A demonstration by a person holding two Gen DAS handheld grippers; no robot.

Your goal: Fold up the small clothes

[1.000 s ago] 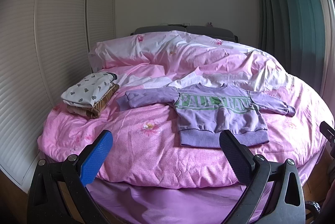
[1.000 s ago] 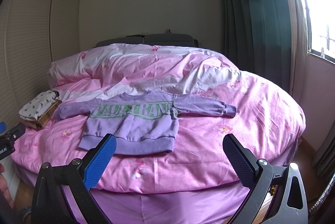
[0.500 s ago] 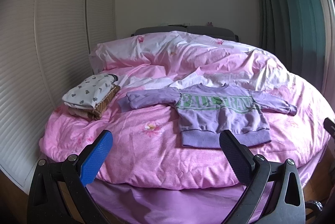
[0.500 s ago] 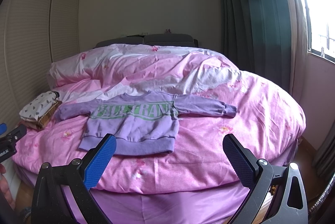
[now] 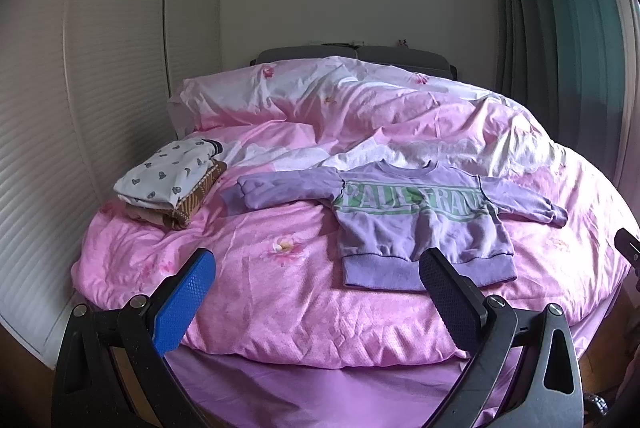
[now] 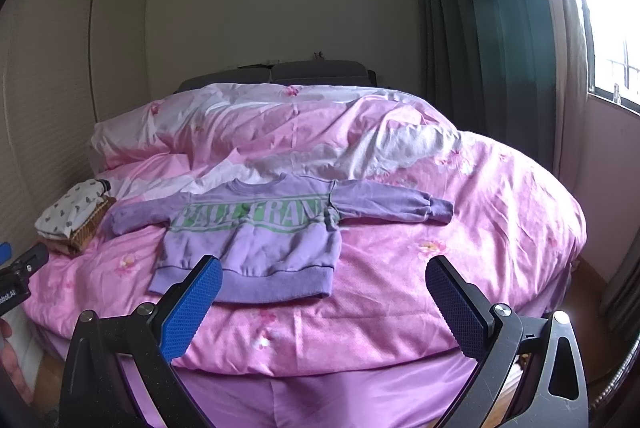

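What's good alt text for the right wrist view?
A purple sweatshirt with green lettering lies flat, sleeves spread, on a pink bedspread; the open right tongs hover at the bed's near edge, not touching it. A stack of folded clothes sits at far left, dark green curtains and a bright window at right.

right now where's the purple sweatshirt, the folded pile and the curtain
purple sweatshirt (image 5: 420, 232), left wrist view, middle of its chest
folded pile (image 5: 168, 180), left wrist view, white patterned top piece
curtain (image 6: 488, 40), right wrist view, dark green folds
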